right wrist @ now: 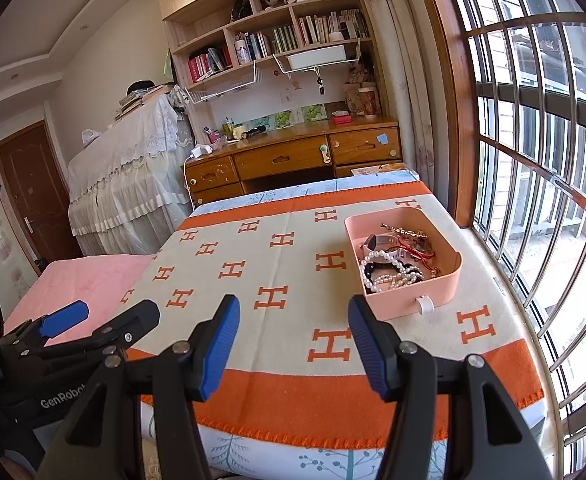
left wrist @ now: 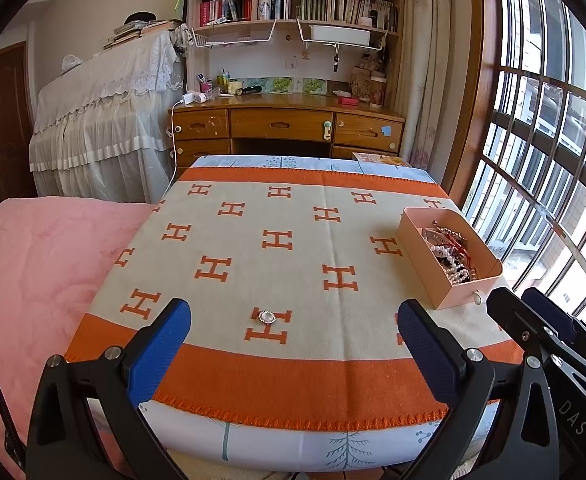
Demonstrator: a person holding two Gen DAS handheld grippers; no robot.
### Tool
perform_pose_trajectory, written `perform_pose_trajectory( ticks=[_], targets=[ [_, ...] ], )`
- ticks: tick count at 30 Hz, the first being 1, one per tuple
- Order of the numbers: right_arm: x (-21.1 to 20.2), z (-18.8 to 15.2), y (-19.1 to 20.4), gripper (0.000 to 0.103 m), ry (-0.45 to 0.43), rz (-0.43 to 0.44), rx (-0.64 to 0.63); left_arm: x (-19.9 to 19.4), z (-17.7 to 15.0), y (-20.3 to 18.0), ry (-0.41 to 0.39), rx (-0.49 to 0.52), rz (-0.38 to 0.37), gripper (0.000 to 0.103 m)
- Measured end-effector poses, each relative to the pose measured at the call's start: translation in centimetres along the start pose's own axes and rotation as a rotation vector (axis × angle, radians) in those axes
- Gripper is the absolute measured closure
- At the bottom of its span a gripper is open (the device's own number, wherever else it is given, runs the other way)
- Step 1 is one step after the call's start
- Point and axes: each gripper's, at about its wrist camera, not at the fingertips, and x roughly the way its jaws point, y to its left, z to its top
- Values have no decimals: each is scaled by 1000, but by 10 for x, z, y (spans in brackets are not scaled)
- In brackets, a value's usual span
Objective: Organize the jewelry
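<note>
A small round silver ring with a pale stone (left wrist: 266, 317) lies on the cream and orange H-pattern blanket (left wrist: 253, 248), just ahead of my left gripper (left wrist: 293, 320), which is open and empty. A pink tray (left wrist: 447, 292) at the right holds pearl bracelets, a watch and several other pieces; it also shows in the right wrist view (right wrist: 445, 288) with the jewelry (right wrist: 393, 260) inside. My right gripper (right wrist: 293, 320) is open and empty, near the blanket's front edge, left of the tray. The ring is hidden in the right wrist view.
The blanket covers a small table (left wrist: 293, 444) beside a pink bed (left wrist: 33, 272). A barred window (right wrist: 541, 160) runs along the right. A wooden desk (left wrist: 285, 124) and bookshelves stand behind. The left gripper's body (right wrist: 73, 340) shows at the lower left.
</note>
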Motion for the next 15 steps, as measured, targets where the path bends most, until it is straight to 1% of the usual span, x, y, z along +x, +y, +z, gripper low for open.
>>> perform_pose_trajectory(
  ticks=[12, 15],
  targets=[
    [0, 1, 1, 46, 2, -1, 1, 2, -5, 5, -3, -5, 5, 1],
    [1, -4, 2, 46, 8, 0, 1, 2, -5, 6, 2, -7, 5, 1]
  ],
)
